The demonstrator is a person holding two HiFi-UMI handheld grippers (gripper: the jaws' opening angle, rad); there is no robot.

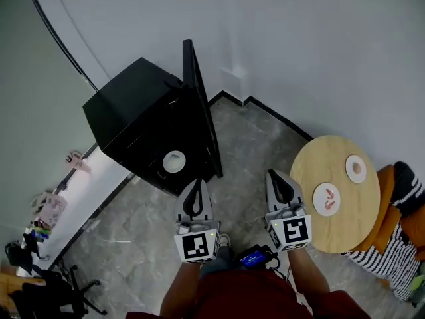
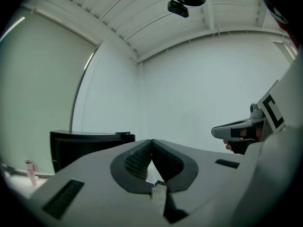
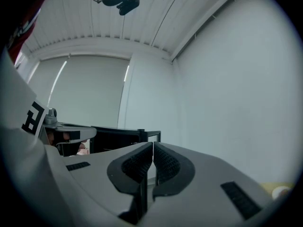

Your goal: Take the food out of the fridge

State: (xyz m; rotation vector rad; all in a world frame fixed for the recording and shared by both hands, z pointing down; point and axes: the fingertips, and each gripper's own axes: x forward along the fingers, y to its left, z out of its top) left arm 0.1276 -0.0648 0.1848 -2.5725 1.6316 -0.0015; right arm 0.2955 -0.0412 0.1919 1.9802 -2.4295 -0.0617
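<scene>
Hovering over floor (image 1: 247,141), jaws pinched together, empty: left gripper (image 1: 196,185) near fridge door (image 1: 200,108) edge, right gripper (image 1: 275,176) beside table (image 1: 311,173) rim.

left gripper (image 1: 197,182), right gripper (image 1: 274,174): grey | cubes (image 1: 199,246): black-white markers | clothing (image 1: 247,292): red

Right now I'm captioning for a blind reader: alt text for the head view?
The left gripper and right gripper, both shut and empty, face an open black fridge with a white dish inside. A round wooden table at right holds two plates.
</scene>
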